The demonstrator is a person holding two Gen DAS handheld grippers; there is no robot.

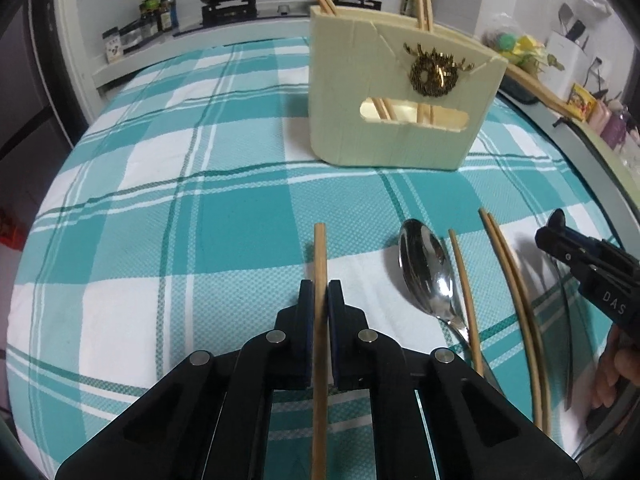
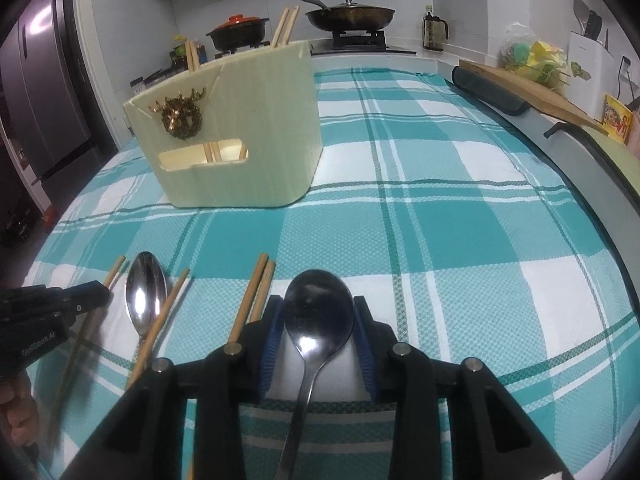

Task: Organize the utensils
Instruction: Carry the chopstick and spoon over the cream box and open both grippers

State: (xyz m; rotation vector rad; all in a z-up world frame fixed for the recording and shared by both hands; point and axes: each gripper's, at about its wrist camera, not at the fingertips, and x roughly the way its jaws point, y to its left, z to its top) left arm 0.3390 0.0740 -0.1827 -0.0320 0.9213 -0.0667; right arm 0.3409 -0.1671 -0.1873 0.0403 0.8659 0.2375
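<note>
- Progress sits somewhere in the middle, by my reckoning: the cream wooden holder (image 2: pixel 236 136) stands upright on the table's checked cloth (image 2: pixel 460 220), and I see chopsticks (image 2: pixel 285 27) already poking out of its top in two places, so some sorting is done.
- Farthest left among the loose pieces, my left gripper (image 1: pixel 319 292) has its jaws clenched on a single chopstick (image 1: pixel 320 320), which runs straight between the blue pads; that one seems next for the holder.
- Just beside it a shiny spoon (image 1: pixel 426 272) lies on the cloth, bowl up, with a lone chopstick (image 1: pixel 464 292) touching along its handle side.
- Next over, a pair of chopsticks (image 1: pixel 516 300) lies together, untouched.
- Farthest right, a darker spoon (image 2: pixel 318 312) lies between the jaws of my right gripper (image 2: pixel 319 312). Its bowl nearly fills the gap, but I cannot tell whether the pads press on it.
- Left to do, I judge: one gripped chopstick, three loose ones and both spoons.
</note>
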